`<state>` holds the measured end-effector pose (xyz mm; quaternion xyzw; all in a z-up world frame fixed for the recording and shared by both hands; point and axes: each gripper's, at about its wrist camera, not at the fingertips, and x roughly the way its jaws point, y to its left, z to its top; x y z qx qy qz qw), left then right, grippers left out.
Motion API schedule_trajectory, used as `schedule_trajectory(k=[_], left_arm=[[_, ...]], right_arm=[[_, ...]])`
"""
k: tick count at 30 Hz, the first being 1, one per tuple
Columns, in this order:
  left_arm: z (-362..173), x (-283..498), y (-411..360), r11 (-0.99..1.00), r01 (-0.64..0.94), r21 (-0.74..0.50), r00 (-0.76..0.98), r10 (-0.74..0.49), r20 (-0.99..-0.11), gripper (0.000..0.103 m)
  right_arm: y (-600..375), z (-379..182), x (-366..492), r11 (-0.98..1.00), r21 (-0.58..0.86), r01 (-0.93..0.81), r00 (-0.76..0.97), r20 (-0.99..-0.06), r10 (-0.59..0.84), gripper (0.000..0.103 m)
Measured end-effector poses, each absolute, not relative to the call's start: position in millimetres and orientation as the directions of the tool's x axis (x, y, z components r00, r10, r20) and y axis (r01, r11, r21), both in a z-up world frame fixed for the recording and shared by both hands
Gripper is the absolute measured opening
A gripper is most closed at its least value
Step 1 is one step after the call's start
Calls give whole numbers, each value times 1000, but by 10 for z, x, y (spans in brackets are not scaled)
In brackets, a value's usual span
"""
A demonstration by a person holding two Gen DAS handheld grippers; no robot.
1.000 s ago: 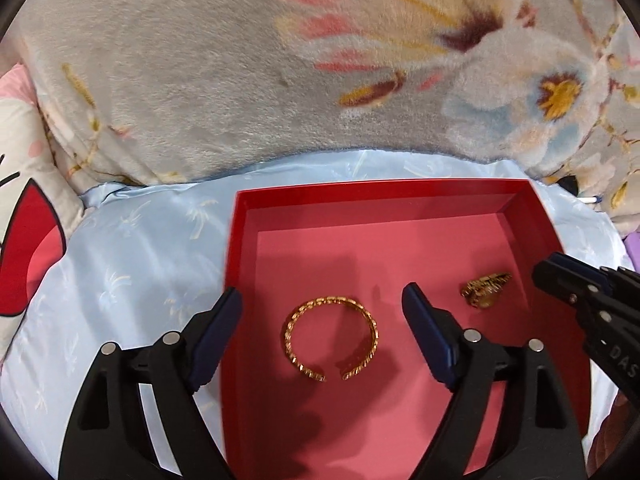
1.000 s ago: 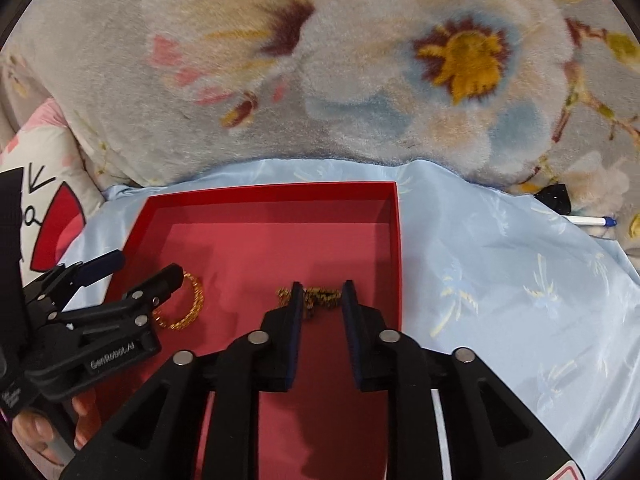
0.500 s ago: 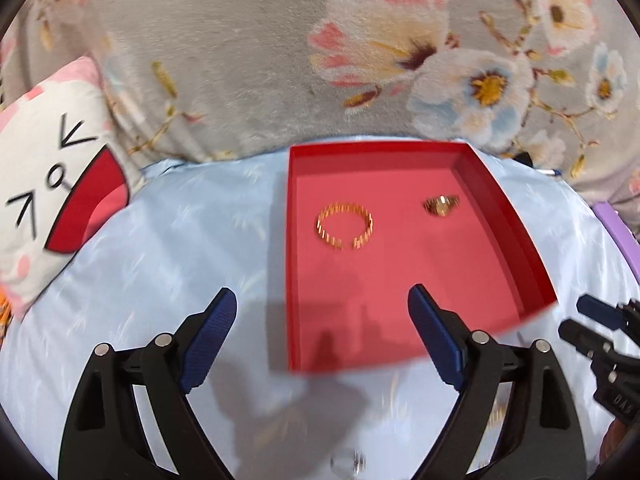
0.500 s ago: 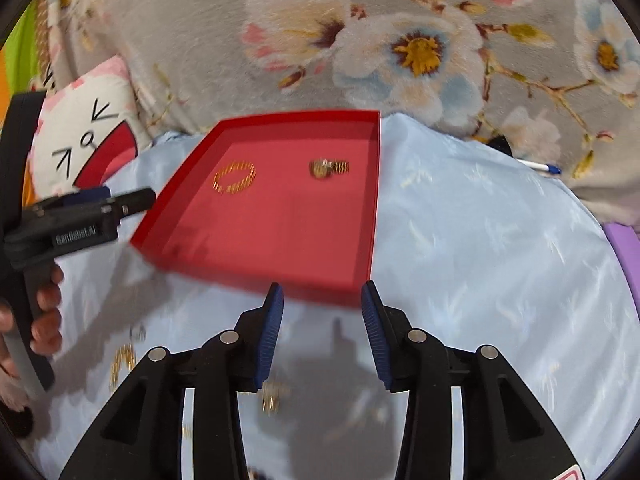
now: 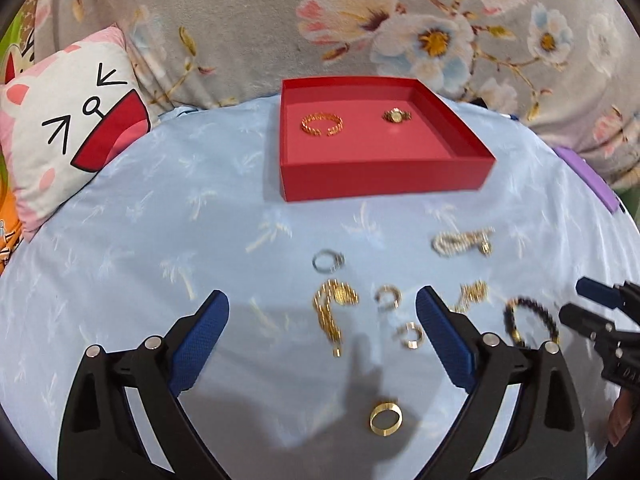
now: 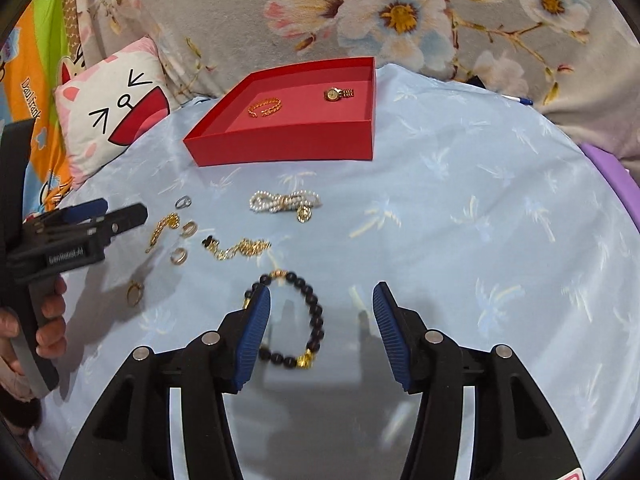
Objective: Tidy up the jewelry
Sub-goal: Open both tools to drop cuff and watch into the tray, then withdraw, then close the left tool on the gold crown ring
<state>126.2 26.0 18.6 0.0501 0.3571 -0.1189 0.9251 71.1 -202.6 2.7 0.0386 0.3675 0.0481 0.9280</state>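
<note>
A red tray (image 5: 384, 178) (image 6: 280, 146) on the light blue cloth holds a gold bangle (image 5: 322, 124) (image 6: 265, 106) and a gold watch (image 5: 396, 115) (image 6: 338, 94). In front of it lie several loose pieces: a pearl strand (image 5: 460, 242) (image 6: 284, 202), a gold chain (image 5: 330, 312) (image 6: 240, 249), a silver ring (image 5: 327, 261), small rings (image 5: 387, 296), a gold band (image 5: 385, 418) and a dark bead bracelet (image 6: 308, 320) (image 5: 530, 322). My left gripper (image 5: 322, 336) is open above the chain and rings. My right gripper (image 6: 322, 322) is open over the bead bracelet.
A floral grey blanket (image 5: 280, 20) rises behind the tray. A cat-face pillow (image 5: 76, 120) lies at the left. A purple object (image 5: 588, 178) sits at the right edge and a pen (image 6: 520, 100) lies behind right.
Both grippers have pulled back from the tray, empty, toward the near side. The right gripper has opened wide. The loose jewelry on the cloth has come into view.
</note>
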Motion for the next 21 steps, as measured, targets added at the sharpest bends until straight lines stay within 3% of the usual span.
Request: schedule_trajectory(k=[12, 15, 21], left_arm=[[-6, 786, 222, 944, 325, 49, 715, -212, -666, 92], [-63, 782, 165, 936, 350, 45, 688, -224, -690, 80], [-135, 830, 160, 932, 361, 16, 648, -239, -723, 65]], right_arm=[[-1989, -73, 533, 994, 99, -45, 742, -663, 100, 53], [-1978, -68, 532, 995, 87, -45, 747, -658, 91, 53], [-1964, -75, 541, 995, 90, -45, 747, -658, 94, 53]])
